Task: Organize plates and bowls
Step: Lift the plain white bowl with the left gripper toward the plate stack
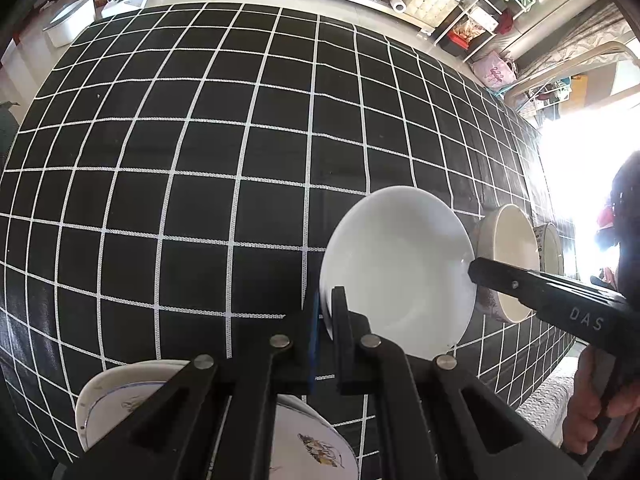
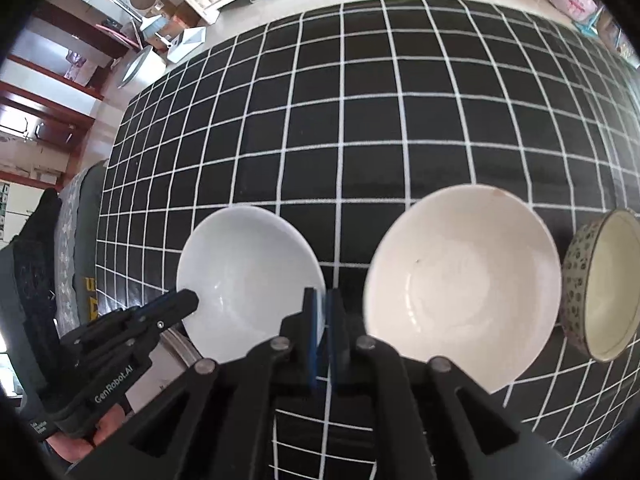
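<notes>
Because the white bowl [image 1: 400,272] is glazed, rigid and breakable, its thin rim is the place to pinch: the left gripper [image 1: 326,308] clamps its near-left rim, while the right gripper [image 2: 325,308], nearly closed, pinches the opposite edge.

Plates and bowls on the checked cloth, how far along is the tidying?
Done: the plates look stacked. In hand: the left gripper and right gripper each pinch the white bowl by its rim. Left: the cream bowl and patterned bowl stand separately, not nested.
</notes>
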A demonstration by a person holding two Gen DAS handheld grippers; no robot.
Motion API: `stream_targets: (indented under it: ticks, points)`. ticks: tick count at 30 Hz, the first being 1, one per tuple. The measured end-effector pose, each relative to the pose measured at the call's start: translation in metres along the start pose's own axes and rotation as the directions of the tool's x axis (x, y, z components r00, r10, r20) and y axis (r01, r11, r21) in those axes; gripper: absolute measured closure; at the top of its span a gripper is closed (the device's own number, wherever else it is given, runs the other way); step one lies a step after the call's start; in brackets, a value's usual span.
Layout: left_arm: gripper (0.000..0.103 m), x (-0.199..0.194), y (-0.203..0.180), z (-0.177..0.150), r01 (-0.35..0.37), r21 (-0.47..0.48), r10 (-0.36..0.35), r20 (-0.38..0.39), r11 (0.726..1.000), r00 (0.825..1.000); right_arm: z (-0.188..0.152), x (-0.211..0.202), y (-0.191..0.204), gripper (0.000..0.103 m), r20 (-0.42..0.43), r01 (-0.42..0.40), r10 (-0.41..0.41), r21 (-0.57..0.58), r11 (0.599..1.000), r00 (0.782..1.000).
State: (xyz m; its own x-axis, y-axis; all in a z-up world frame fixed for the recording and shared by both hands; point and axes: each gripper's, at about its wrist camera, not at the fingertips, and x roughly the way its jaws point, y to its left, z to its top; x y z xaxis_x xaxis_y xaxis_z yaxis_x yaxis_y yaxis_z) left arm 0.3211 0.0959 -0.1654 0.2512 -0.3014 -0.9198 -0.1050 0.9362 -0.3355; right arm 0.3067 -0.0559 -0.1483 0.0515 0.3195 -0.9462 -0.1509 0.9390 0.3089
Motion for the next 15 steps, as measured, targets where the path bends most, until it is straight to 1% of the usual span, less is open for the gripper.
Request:
stream_targets:
  ticks: [3,5,10,13,15]
  points:
    - [0.098,0.0,-0.001,0.0,-0.002,0.004,0.002,0.001,1.0,1.0,-0.001,0.002,-0.003,0.095,-0.01,0.0,0.0,0.001,1.0,1.0]
    - [0.098,0.0,-0.002,0.0,-0.005,0.009,0.005,0.006,1.0,1.0,-0.002,0.002,-0.004,0.095,0.002,0.018,-0.018,-0.003,1.0,1.0]
    - [0.098,0.0,-0.004,-0.004,-0.007,0.024,0.007,0.019,1.0,1.0,-0.007,0.003,-0.003,0.095,0.008,0.033,-0.033,-0.022,0.999,0.999]
    - [0.098,0.0,-0.008,-0.007,-0.023,0.045,0.022,0.025,0.999,0.999,-0.01,0.002,0.002,0.095,0.028,0.065,-0.064,-0.031,0.997,0.998]
    - [0.098,0.0,-0.009,-0.009,-0.027,0.04,0.026,0.025,0.999,0.999,-0.013,-0.003,0.003,0.095,0.048,0.066,-0.065,-0.031,0.997,0.997]
